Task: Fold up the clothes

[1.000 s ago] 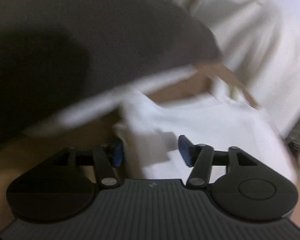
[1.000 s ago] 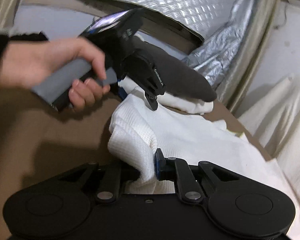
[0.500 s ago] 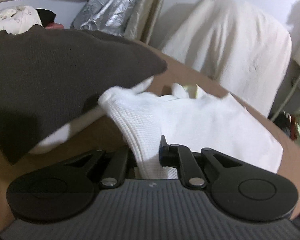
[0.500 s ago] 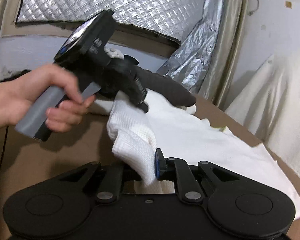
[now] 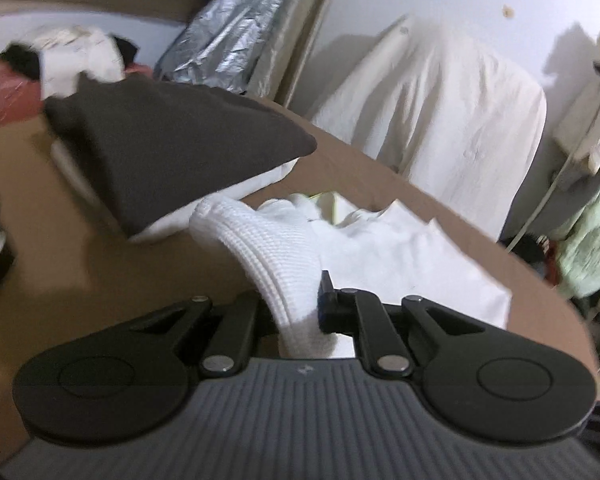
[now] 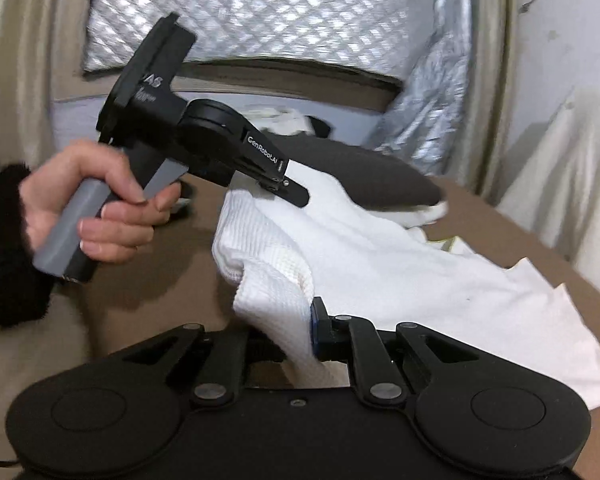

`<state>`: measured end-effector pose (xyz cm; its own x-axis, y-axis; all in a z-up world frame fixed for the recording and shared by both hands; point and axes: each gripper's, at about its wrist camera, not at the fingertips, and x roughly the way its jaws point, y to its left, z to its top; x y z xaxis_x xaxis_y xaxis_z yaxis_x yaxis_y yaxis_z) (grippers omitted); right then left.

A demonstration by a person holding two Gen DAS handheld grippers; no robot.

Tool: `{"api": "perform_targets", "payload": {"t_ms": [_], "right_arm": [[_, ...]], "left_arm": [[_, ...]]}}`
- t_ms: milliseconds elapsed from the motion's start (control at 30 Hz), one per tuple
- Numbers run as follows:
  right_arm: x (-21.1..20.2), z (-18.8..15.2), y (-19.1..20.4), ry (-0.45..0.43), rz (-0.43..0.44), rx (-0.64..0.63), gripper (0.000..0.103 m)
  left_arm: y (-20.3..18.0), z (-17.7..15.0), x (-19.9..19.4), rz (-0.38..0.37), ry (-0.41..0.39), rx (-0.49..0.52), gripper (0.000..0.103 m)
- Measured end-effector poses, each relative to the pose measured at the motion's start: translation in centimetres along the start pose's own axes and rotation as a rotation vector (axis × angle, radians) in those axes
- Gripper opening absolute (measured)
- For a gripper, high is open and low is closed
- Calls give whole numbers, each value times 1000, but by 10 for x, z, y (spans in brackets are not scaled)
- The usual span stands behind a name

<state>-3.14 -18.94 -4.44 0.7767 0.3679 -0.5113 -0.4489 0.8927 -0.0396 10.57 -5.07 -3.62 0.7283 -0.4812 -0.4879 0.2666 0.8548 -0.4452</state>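
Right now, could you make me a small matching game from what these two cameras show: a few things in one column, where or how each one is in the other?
Things:
1. white waffle-knit garment
2. dark grey folded garment
3. cream sheet
4. left gripper

Places or states:
A. draped over something bulky beside the wall
B. pinched along one edge by both grippers, the rest trailing on the brown table
C. held in a hand with a fuzzy black sleeve
D. lying on top of a white folded piece, further back on the table

Pairs: 1-B, 2-D, 3-A, 4-C
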Motion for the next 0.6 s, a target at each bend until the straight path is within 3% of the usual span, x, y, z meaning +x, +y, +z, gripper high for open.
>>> {"api": "perform_targets", "payload": {"t_ms": [67, 167, 233, 400, 567, 600], "right_arm": [[-16, 7, 9, -1, 88, 50, 13], [-47, 24, 26, -34, 226, 110, 13], [-45, 25, 20, -53, 279, 137, 13], [-13, -2, -44, -44, 239, 436, 13], [-21, -29, -120, -80, 109, 713, 13], [-25, -32, -134, -98, 63, 720, 13]], "left_arm": [[14, -1, -38, -20, 7, -77, 8], [24, 14, -92, -64, 13, -106, 9], [20, 27, -100, -26, 27, -88, 8], [-14, 34, -26, 22, 82, -11, 8], [-77, 38, 75, -49, 169, 111, 9], [-92, 40, 95, -64, 182, 136, 9]]}}
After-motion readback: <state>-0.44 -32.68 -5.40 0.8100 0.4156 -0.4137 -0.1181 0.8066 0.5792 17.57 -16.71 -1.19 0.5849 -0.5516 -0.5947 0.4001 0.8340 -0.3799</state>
